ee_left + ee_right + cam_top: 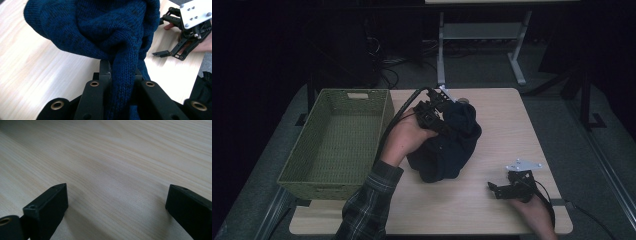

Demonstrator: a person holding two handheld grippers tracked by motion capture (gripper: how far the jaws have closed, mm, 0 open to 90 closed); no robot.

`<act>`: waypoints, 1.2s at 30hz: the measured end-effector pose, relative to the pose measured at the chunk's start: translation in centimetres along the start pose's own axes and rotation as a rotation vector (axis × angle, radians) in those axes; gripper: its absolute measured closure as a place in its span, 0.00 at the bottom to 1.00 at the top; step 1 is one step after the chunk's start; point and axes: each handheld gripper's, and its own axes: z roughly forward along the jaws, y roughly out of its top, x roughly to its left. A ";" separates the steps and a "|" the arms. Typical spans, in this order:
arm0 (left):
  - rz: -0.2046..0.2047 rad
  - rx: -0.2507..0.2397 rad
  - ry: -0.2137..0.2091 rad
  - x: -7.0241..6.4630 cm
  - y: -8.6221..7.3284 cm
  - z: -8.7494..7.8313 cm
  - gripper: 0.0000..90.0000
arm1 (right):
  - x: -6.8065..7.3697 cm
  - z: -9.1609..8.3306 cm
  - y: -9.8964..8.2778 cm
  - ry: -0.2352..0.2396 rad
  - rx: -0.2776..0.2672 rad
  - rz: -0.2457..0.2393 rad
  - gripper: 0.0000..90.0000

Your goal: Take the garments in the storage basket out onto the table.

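Dim room, pale wood tabletop (497, 130). Left gripper (120, 75) fingers clamped on fold of blue knit sweater (447, 145), bunched at centre; likely bound for green basket (292, 170) at 9 o'clock. Right gripper (494, 189) fingers apart, empty, resting at 4 o'clock, clear of work.

The setting is a lab or test room, not a home. Indicators: a light wood-grain surface (492, 200) standing on grey carpet (557, 107); a second bench on a white metal frame (482, 37) behind it; loose cables (387, 70) on the floor; dark, unlit surroundings.
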 end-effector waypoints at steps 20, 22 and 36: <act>0.019 0.035 -0.088 -0.5 0.4 7.9 0.87 | 0.0 0.0 0.0 -0.001 0.001 -0.002 0.04; 0.017 0.036 -0.087 -0.3 0.4 8.7 0.87 | 0.0 0.0 0.0 0.000 0.000 -0.002 0.04; 0.017 0.023 -0.049 1.5 0.4 13.3 0.83 | 0.0 0.0 0.0 0.002 0.000 0.004 0.04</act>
